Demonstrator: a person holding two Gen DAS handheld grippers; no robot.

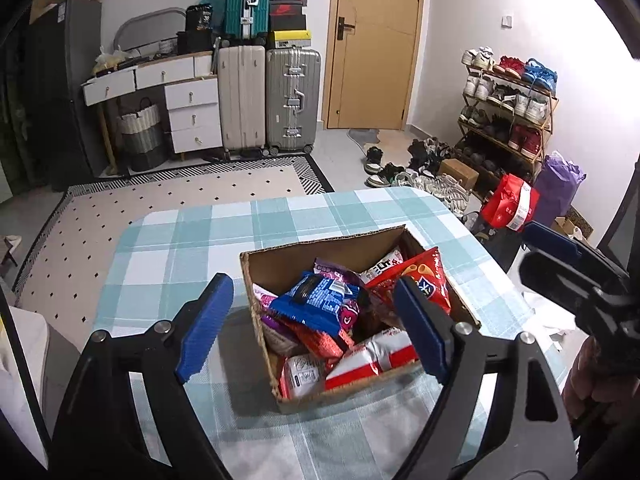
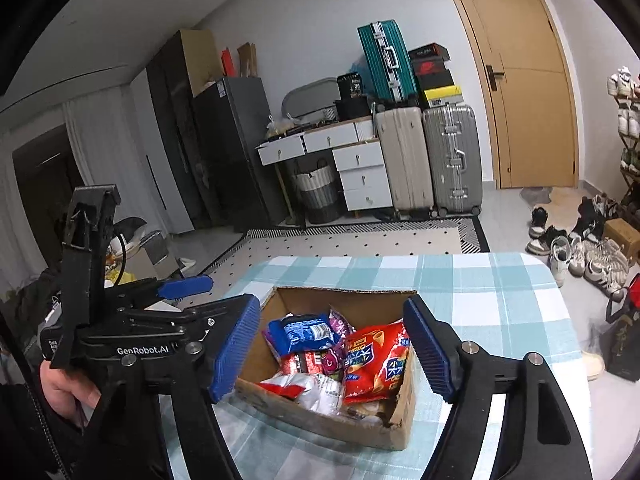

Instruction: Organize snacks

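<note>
While both grippers gape empty, snacks fill the cardboard box.

Both fisheye views ride on hand-held grippers, looking forward and downward from close above the teal-and-white checked surface. Both share the open brown cardboard box of snack packets, the wooden door and the stacked suitcases.

White lettering reading "GenRobot.AI" stands on the black body of the left tool, seen from the right wrist view. The number "38" shows on a black bag atop the white drawer unit. Print on the snack packets is too small to read.
</note>
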